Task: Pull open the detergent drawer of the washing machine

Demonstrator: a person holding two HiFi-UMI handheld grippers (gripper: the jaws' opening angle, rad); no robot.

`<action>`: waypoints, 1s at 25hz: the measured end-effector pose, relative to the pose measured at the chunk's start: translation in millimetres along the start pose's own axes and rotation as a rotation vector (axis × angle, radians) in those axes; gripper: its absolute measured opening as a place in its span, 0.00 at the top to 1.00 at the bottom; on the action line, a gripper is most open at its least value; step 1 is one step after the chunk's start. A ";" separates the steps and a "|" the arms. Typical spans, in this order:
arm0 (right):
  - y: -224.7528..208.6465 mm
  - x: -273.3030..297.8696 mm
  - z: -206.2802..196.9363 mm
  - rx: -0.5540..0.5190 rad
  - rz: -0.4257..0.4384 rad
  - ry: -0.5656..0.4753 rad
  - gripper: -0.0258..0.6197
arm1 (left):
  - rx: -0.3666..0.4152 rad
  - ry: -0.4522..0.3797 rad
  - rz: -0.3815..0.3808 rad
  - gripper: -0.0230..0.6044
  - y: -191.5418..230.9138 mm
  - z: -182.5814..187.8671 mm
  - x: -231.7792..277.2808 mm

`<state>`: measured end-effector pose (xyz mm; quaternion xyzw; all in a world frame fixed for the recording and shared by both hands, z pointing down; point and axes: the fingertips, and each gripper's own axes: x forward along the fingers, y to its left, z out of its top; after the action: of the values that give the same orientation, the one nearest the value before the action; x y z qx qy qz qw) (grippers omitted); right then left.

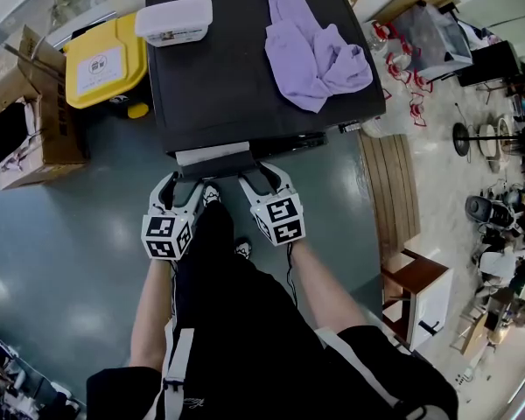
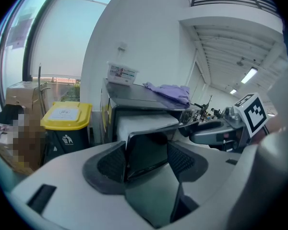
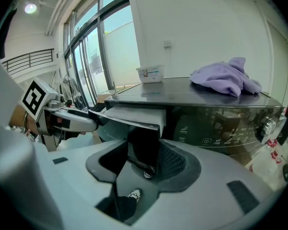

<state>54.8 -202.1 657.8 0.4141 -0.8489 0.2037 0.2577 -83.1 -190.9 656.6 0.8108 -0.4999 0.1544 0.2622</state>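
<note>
**Head view:** both bare forearms (image 1: 324, 291) reach forward and down, side by side, to the front of the washing machine (image 1: 219, 77). The left hand-held gripper (image 1: 185, 185) is at the left end of the detergent drawer (image 1: 212, 155) and the right hand-held gripper (image 1: 261, 178) at its right end. The drawer stands pulled out of the left part of the machine's front, its white inside showing. A purple cloth (image 1: 311, 51) and a white tub (image 1: 175, 20) lie on the machine's top, and a yellow-lidded bin (image 1: 105, 59) stands beside it.

**Left gripper view:** the jaws are clamped on the drawer's dark front panel, which fills the gap from pad to pad. The bin bears a white lid label and a litter pictogram — the print is too small to read.

**Right gripper view:** the jaws stand wide yet grip the drawer's right end. On the control panel (image 3: 216, 128), "UV" is legible beside a power symbol.
</note>
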 end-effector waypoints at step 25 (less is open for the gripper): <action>6.6 -15.5 -14.0 0.009 -0.011 0.008 0.64 | 0.001 0.014 -0.006 0.54 -12.0 -12.8 -12.8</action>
<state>61.3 -181.2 658.5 0.4192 -0.8446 0.2078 0.2602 -78.0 -169.8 657.2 0.8113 -0.4957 0.1596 0.2657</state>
